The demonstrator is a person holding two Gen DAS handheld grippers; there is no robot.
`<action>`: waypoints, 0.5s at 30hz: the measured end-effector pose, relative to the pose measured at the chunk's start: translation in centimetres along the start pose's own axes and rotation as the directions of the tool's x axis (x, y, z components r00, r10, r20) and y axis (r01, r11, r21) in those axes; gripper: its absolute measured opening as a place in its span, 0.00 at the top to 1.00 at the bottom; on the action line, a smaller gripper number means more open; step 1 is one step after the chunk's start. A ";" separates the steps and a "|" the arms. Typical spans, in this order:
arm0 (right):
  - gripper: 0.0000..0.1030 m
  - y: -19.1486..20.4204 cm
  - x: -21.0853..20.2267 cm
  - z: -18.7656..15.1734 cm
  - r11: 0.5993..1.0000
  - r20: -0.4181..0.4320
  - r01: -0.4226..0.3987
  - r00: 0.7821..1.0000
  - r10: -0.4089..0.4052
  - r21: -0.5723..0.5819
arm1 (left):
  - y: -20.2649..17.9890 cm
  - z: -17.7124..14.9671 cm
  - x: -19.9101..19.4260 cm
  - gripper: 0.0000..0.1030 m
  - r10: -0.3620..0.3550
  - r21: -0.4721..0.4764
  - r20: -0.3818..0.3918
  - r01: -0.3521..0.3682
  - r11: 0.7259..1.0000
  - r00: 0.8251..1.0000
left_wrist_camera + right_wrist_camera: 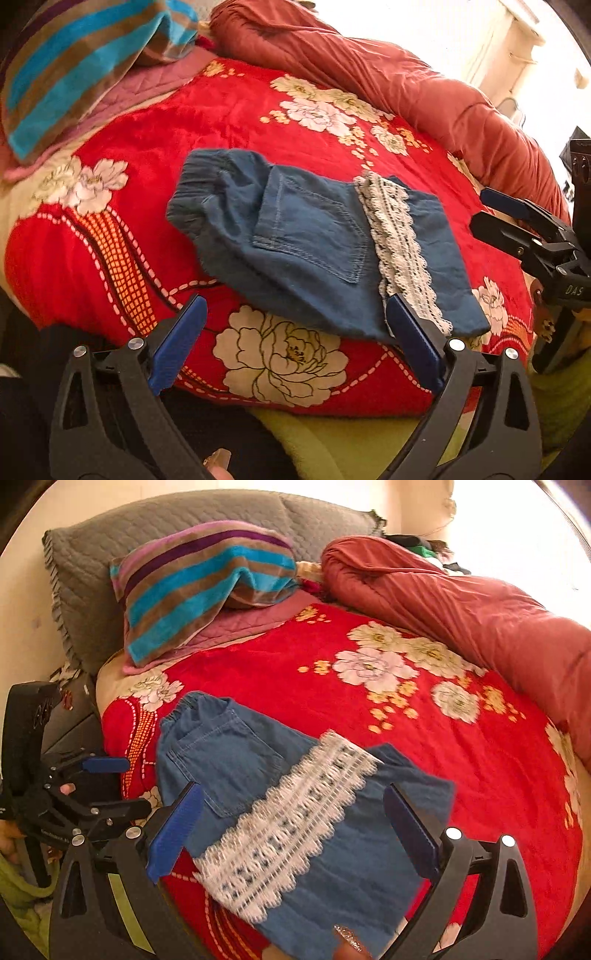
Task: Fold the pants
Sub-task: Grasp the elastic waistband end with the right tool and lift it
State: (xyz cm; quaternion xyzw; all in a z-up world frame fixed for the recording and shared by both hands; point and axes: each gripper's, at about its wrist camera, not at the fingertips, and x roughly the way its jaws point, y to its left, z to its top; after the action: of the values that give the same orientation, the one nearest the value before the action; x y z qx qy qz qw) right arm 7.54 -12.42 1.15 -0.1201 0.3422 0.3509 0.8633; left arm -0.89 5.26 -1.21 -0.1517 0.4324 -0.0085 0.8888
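Observation:
Folded blue denim pants lie on the red floral blanket, elastic waistband to the left and back pocket facing up. A white lace band crosses them. My left gripper is open wide at the near edge of the pants, and its right finger overlaps the lace end. Nothing is pinched in it. From the right wrist, the pants and lace lie under my right gripper, which is open wide and holds nothing. Each gripper shows in the other's view: right gripper, left gripper.
A striped towel-covered pillow and a grey quilted cushion sit at the head of the bed. A rolled rust-red quilt runs along the far side. Green cloth hangs at the near bed edge. A dark bedside cabinet stands at the left.

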 end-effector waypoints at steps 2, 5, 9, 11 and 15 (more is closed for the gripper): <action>0.06 0.5 1.1 0.7 1.000 -0.015 -0.014 1.000 0.014 -0.018 | 0.9 0.0 0.3 0.12 -0.007 -0.030 -0.005 0.006 1.000 1.000; 0.06 1.5 3.1 2.0 0.998 -0.048 -0.039 0.998 0.037 -0.051 | 2.0 -0.1 0.8 0.12 -0.015 -0.068 -0.008 0.014 0.998 1.000; 0.06 2.6 5.6 3.9 0.992 -0.092 -0.086 0.993 0.077 -0.088 | 3.6 -0.2 1.4 0.28 -0.060 -0.132 0.004 0.060 0.989 0.998; 0.06 3.2 6.6 4.8 0.989 -0.107 -0.102 0.990 0.090 -0.111 | 4.3 -0.1 1.8 0.41 -0.086 -0.157 0.011 0.087 0.984 0.996; 0.06 4.6 9.1 6.7 0.977 -0.147 -0.143 0.982 0.119 -0.160 | 5.0 -0.2 2.6 0.59 -0.142 -0.195 0.008 0.141 0.971 0.990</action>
State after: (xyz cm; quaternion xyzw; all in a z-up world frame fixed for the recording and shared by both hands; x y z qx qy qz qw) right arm 12.51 -1.35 0.14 -0.1940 0.3767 0.4260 0.7994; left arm 0.06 9.62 -4.71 -0.2684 0.4217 -0.0298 0.8656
